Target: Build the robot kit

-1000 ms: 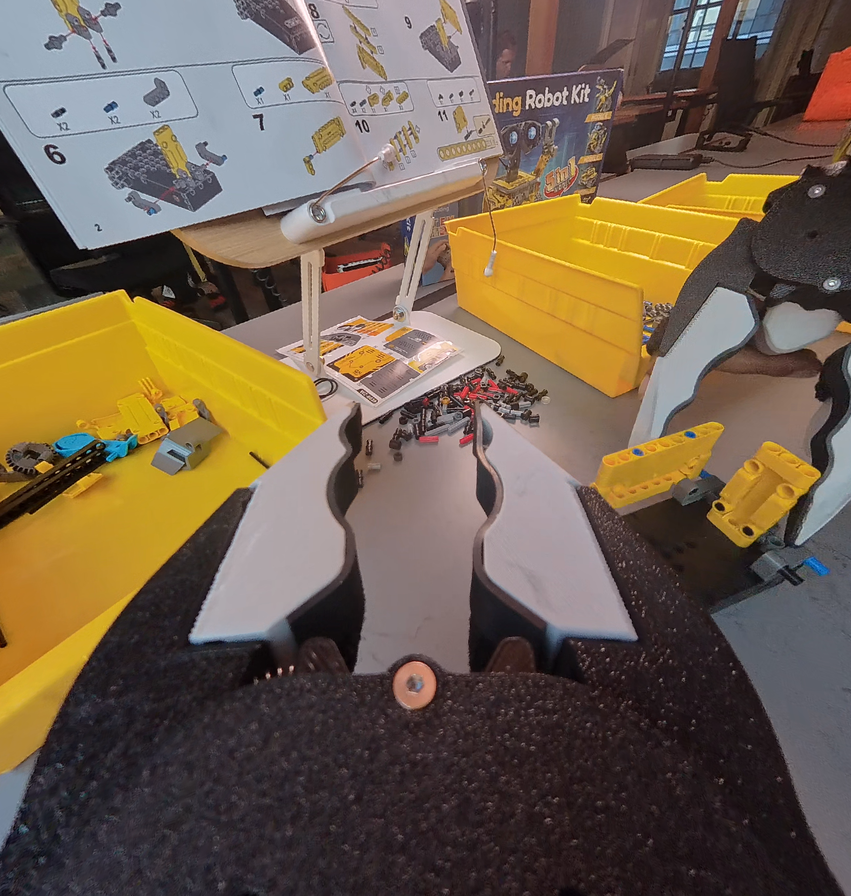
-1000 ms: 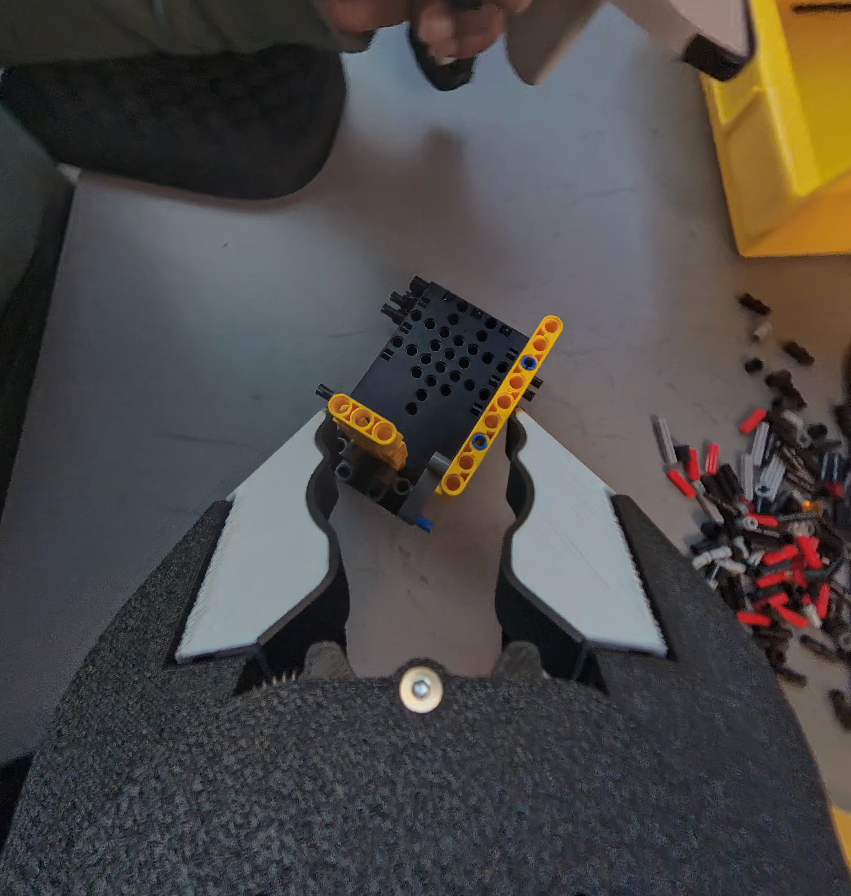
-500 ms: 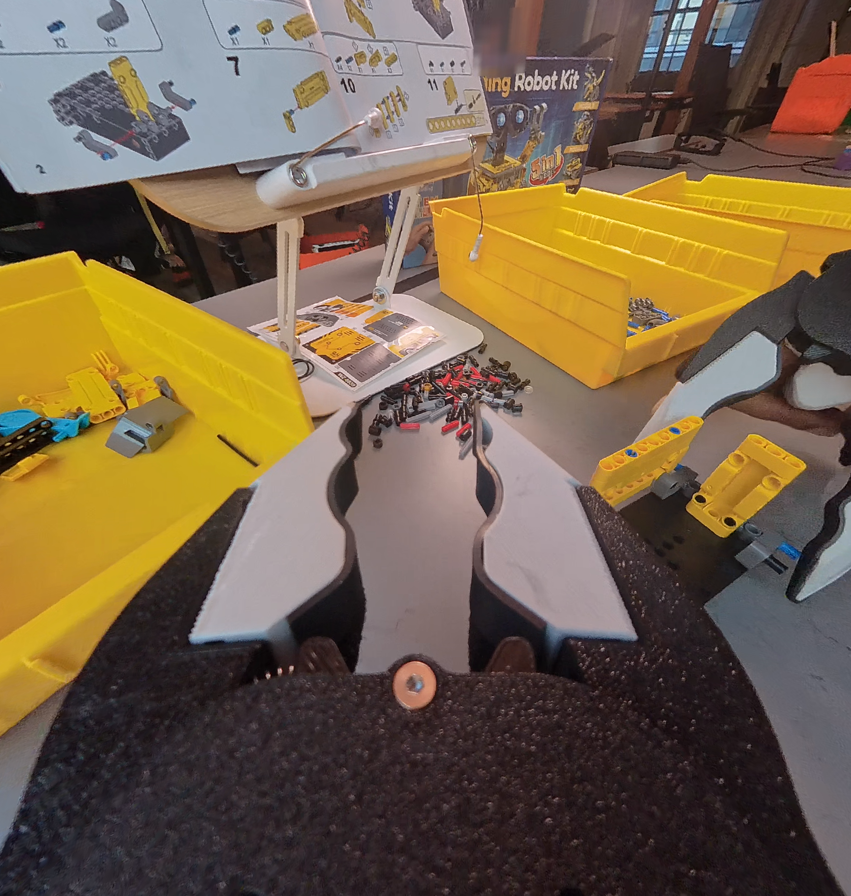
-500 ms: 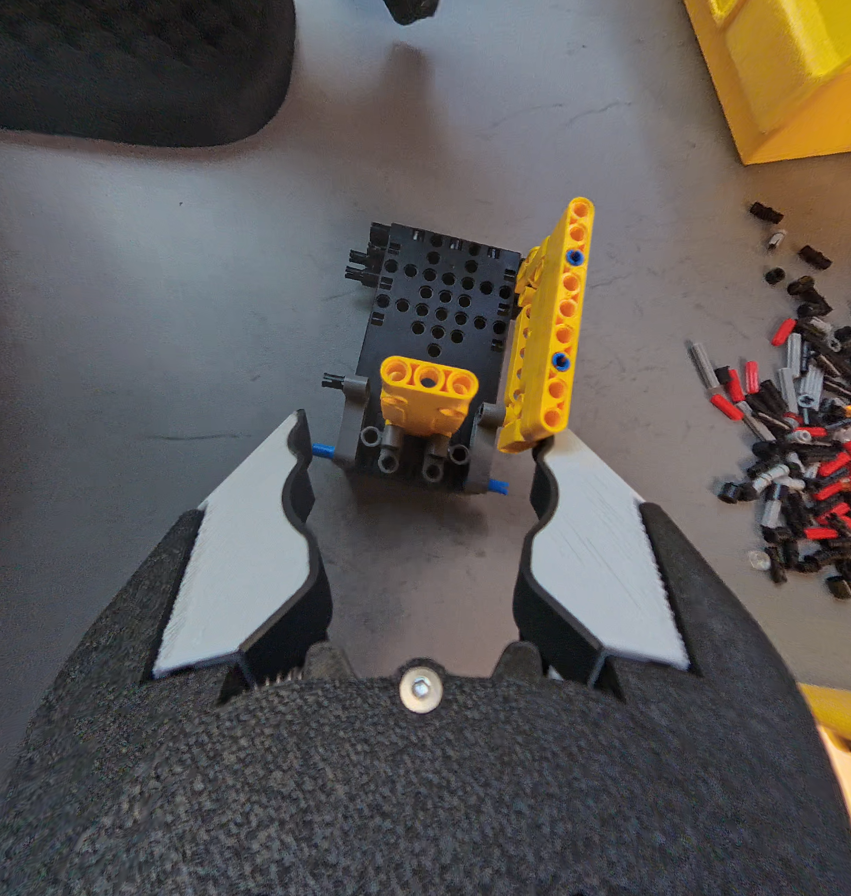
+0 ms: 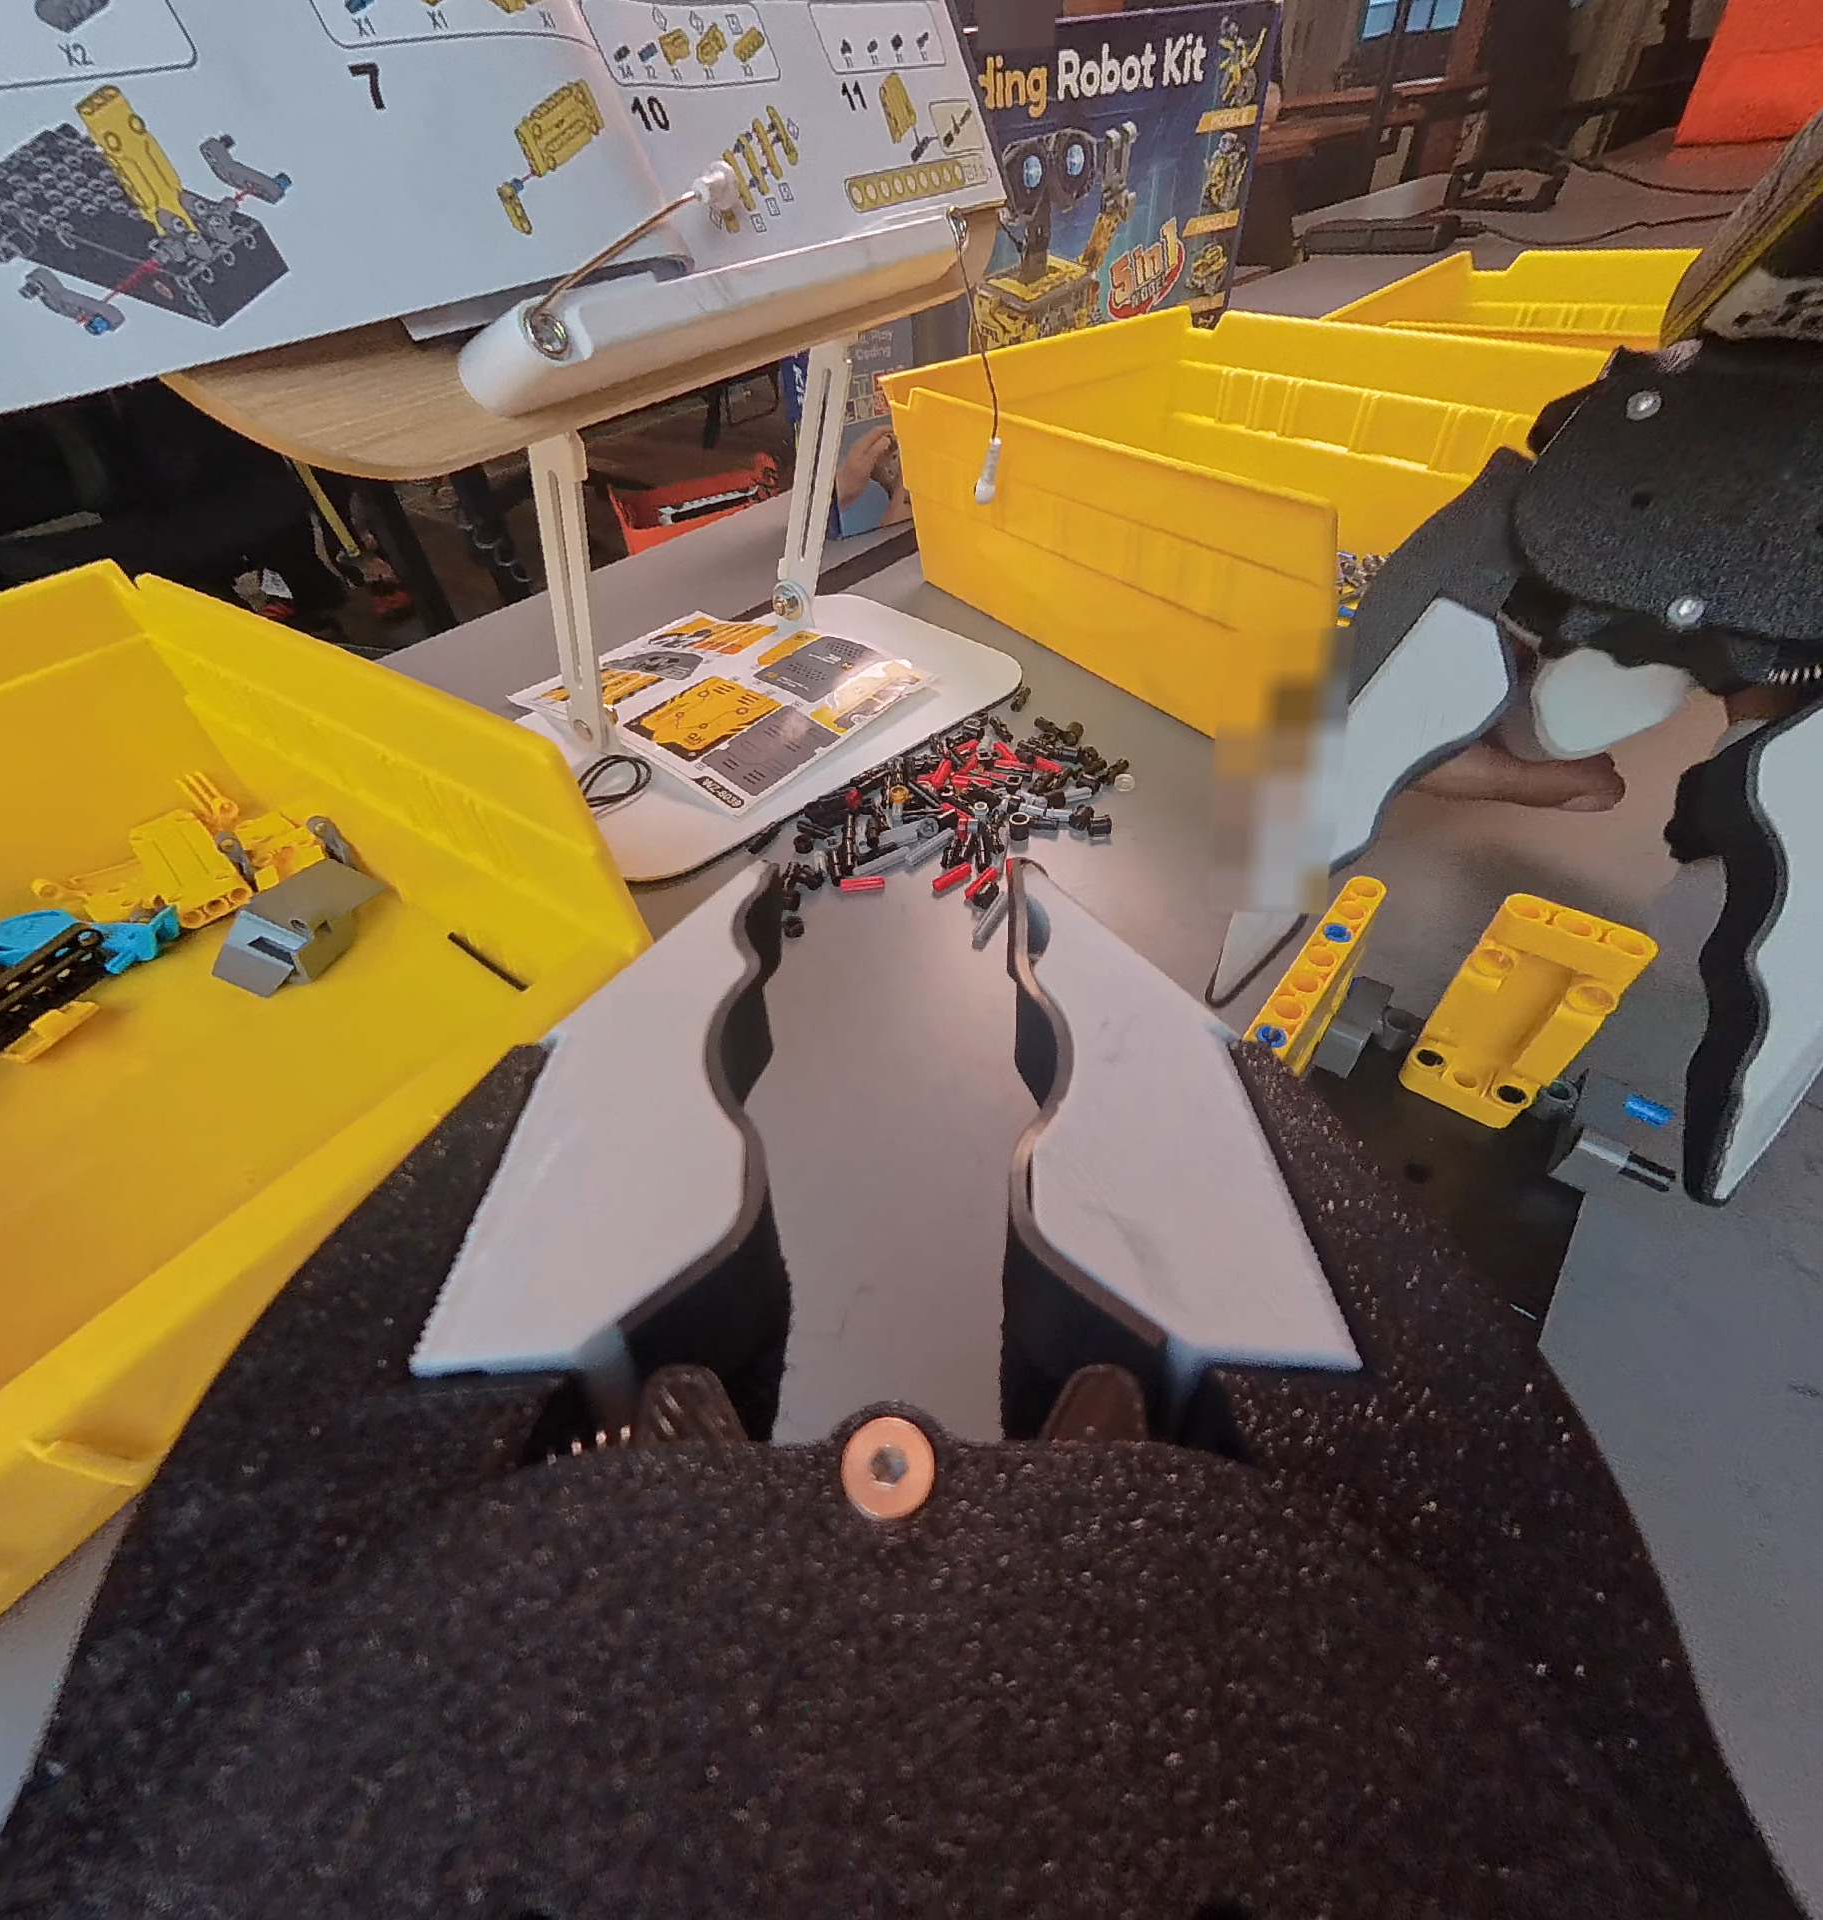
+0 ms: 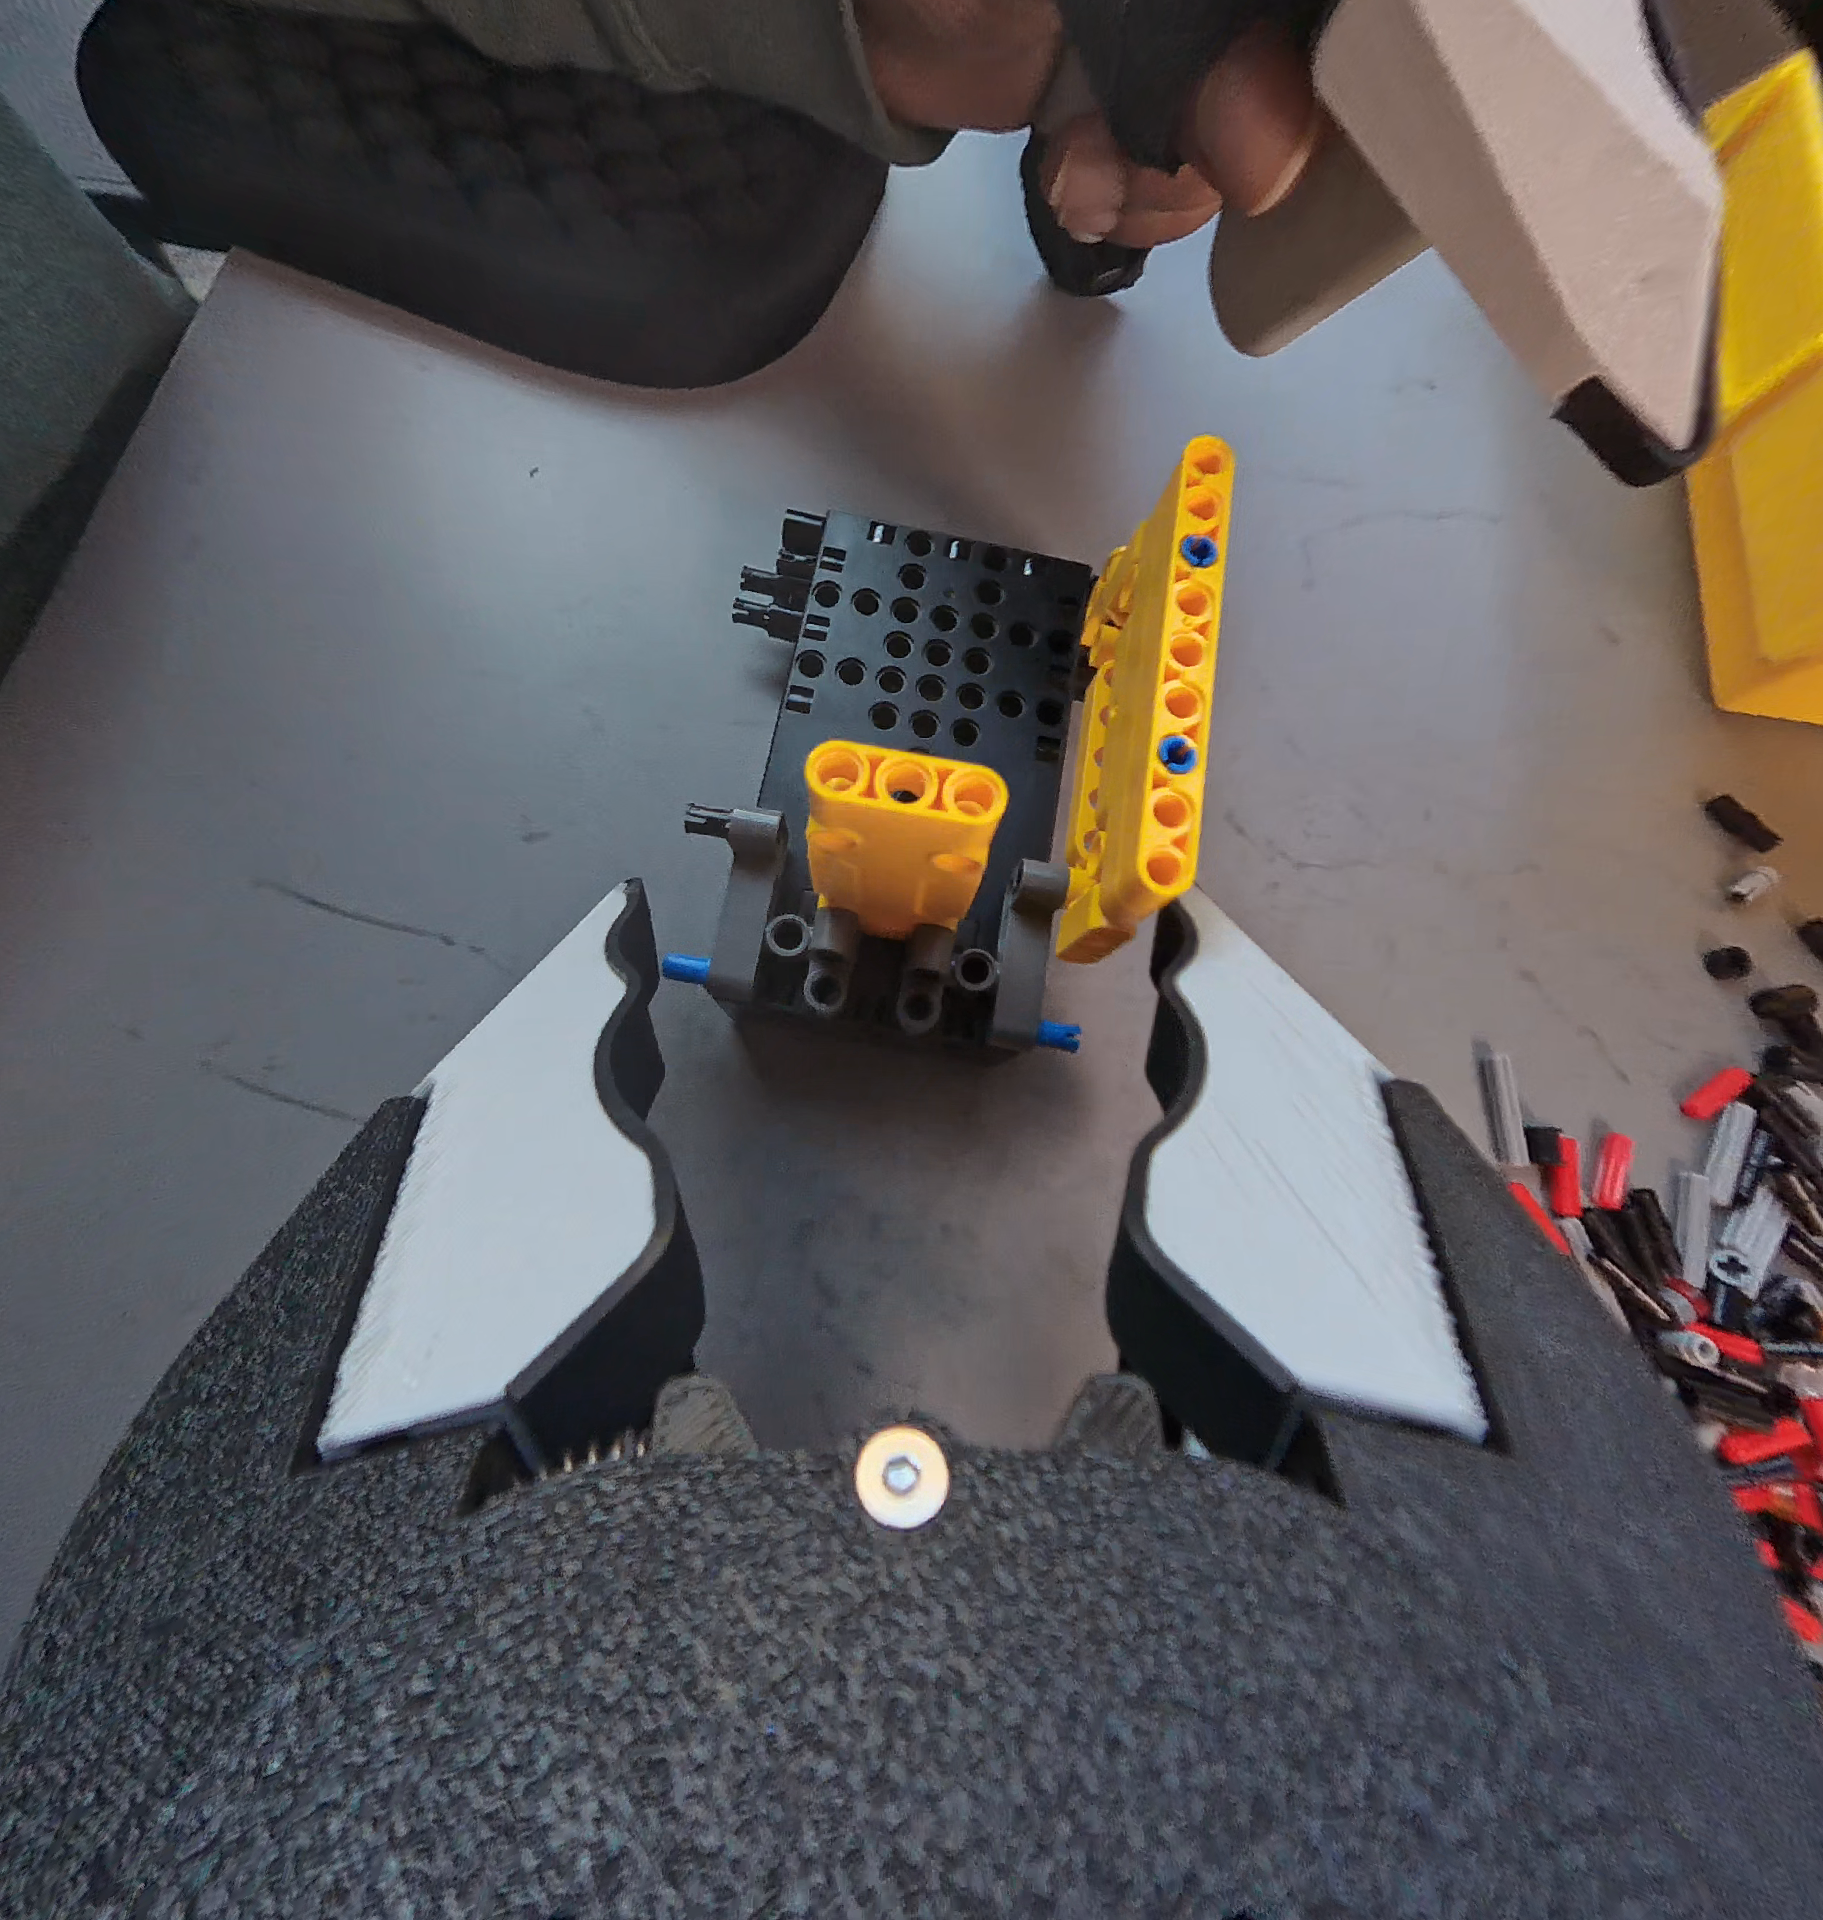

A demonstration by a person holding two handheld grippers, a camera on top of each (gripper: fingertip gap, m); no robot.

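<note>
Grey table (image 6: pixel 367 727) holds the black block model (image 6: pixel 928 665) just past the right claw (image 6: pixel 902 914), spread wide and empty, whose tip could knock its leaning yellow beam (image 6: pixel 1156 707) loose, while the left claw (image 5: pixel 891 904), empty and partly spread, points at loose pins (image 5: pixel 948 800).

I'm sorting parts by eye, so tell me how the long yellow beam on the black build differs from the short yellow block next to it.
The long yellow beam is a slim strip with a long row of holes and two blue pins, mounted along the black base's right edge. The short yellow block is chunky, shows three holes on top, and stands near the front. Both are yellow, holed and attached to the base.
</note>
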